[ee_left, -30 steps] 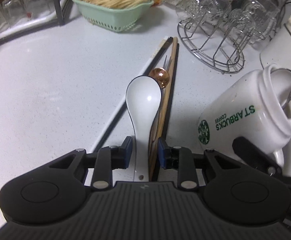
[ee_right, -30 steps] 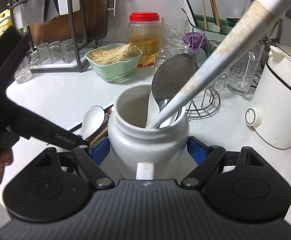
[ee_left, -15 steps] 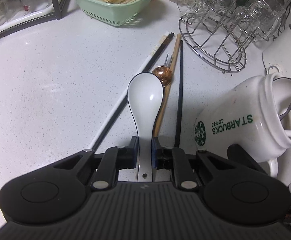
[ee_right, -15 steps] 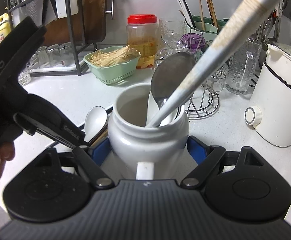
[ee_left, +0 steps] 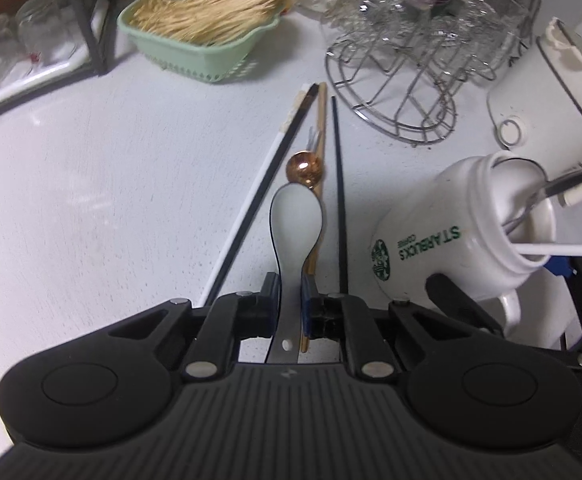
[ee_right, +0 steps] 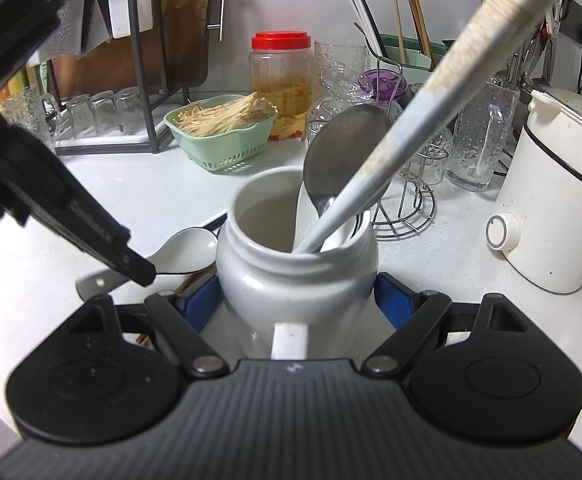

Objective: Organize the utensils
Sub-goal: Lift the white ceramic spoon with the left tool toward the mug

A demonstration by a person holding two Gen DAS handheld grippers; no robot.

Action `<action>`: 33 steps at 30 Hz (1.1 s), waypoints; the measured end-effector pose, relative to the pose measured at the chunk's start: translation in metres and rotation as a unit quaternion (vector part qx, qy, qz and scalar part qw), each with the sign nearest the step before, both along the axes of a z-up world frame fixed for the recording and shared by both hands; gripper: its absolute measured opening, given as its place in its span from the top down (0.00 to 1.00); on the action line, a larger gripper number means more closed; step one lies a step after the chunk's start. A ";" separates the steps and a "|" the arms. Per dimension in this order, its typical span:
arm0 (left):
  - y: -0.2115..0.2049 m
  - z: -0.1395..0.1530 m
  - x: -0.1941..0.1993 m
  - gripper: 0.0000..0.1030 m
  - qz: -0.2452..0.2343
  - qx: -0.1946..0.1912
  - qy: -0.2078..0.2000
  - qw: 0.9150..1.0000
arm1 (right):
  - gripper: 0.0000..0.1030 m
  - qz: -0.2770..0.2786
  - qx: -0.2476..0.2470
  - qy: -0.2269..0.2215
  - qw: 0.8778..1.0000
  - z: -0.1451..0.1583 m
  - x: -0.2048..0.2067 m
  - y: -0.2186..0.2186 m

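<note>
The right tool (ee_right: 297, 300) is gripping the white mug (ee_right: 297, 280), which is holding a metal spoon (ee_right: 345, 156); the left tool (ee_right: 131, 264) is pinching a white spoon (ee_right: 189, 250).

Left wrist cam: we sit low behind the left gripper (ee_left: 290, 296), looking forward and down along the countertop (ee_left: 111, 184), close. Right wrist cam: we're behind the right gripper (ee_right: 297, 300), facing the back wall, the mug (ee_right: 297, 280) right at the lens. Both catch the mug (ee_left: 451, 236), white spoon (ee_left: 295, 220), green basket (ee_right: 227, 140).

Both tools (ee_left: 290, 292) (ee_right: 297, 304) clamped, level.
</note>
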State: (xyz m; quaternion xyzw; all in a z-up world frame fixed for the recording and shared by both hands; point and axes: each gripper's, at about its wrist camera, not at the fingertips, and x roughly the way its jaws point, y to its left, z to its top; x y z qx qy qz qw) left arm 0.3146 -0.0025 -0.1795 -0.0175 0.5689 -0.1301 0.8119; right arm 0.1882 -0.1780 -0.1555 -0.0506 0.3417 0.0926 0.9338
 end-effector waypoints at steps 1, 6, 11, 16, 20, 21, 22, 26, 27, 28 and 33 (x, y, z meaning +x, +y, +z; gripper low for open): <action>-0.001 0.003 0.001 0.87 -0.008 0.002 -0.001 1.000 | 0.16 0.000 0.000 0.000 1.000 0.000 0.000 0.000; -0.008 0.015 0.005 0.88 -0.050 0.018 -0.009 0.999 | 0.16 -0.002 0.001 -0.002 1.000 0.000 0.000 0.000; -0.012 0.023 0.010 0.88 -0.073 0.024 -0.004 0.997 | 0.16 -0.003 0.001 -0.003 1.000 -0.001 0.000 0.001; -0.016 0.036 0.015 0.88 -0.094 0.022 0.001 0.995 | 0.16 -0.002 0.000 -0.003 1.000 -0.001 0.000 0.001; -0.017 0.048 0.021 0.88 -0.100 0.014 0.009 0.995 | 0.16 -0.001 -0.001 -0.005 1.000 -0.001 0.000 0.001; -0.017 0.051 0.022 0.88 -0.101 0.011 0.011 0.995 | 0.16 -0.001 0.000 -0.005 1.000 -0.001 0.000 0.001; -0.017 0.054 0.024 0.88 -0.102 0.008 0.016 0.995 | 0.16 0.000 0.001 -0.005 1.000 -0.001 0.000 0.001; -0.015 0.067 0.028 0.88 -0.107 0.001 0.025 0.994 | 0.16 0.002 0.000 -0.005 1.000 -0.001 0.003 0.000; -0.014 0.070 0.029 0.88 -0.107 0.000 0.027 0.994 | 0.16 0.002 0.000 -0.005 1.000 -0.001 0.003 0.001; -0.013 0.075 0.030 0.88 -0.108 -0.003 0.030 0.994 | 0.16 0.002 0.000 -0.004 1.000 -0.001 0.004 0.001; -0.010 0.100 0.033 0.88 -0.115 -0.008 0.033 0.993 | 0.16 0.006 -0.001 -0.002 1.000 -0.001 0.009 0.003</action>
